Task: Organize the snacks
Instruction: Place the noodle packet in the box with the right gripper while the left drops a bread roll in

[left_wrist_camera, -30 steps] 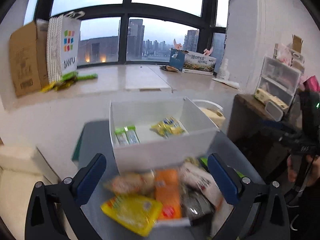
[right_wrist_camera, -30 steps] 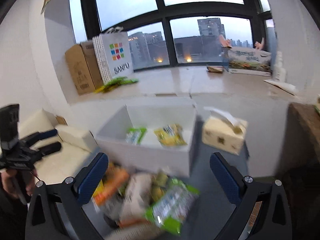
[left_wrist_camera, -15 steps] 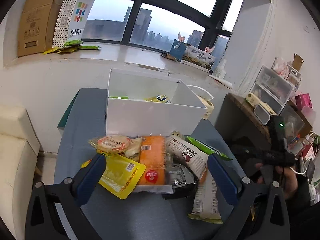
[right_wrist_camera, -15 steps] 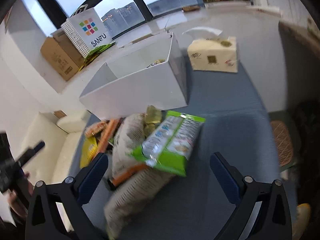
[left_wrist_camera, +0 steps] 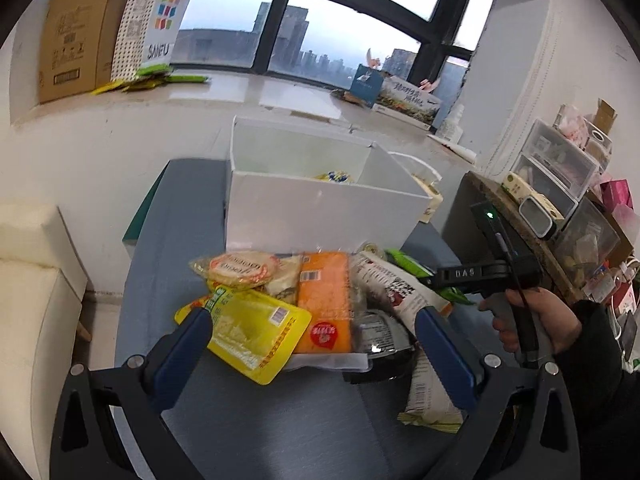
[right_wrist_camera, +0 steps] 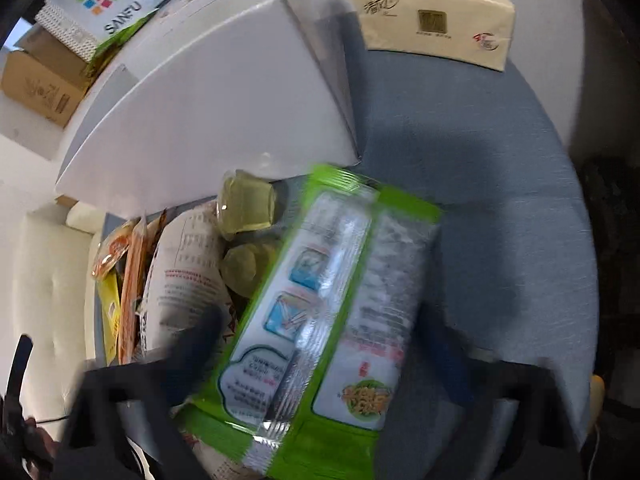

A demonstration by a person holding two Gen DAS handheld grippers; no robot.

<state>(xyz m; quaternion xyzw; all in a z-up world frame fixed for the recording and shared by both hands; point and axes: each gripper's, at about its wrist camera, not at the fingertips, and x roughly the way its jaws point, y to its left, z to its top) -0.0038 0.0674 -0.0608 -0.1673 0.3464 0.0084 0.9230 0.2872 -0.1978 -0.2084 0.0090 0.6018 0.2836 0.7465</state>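
The right claw, now dropped over the green packet, is closing around it; the left claw is hanging wide at six o'clock of the white box, holding nothing.

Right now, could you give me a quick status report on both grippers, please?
Left gripper open, over snack pile. Right gripper closing around green packet, not yet gripped. White box behind pile, path clear.
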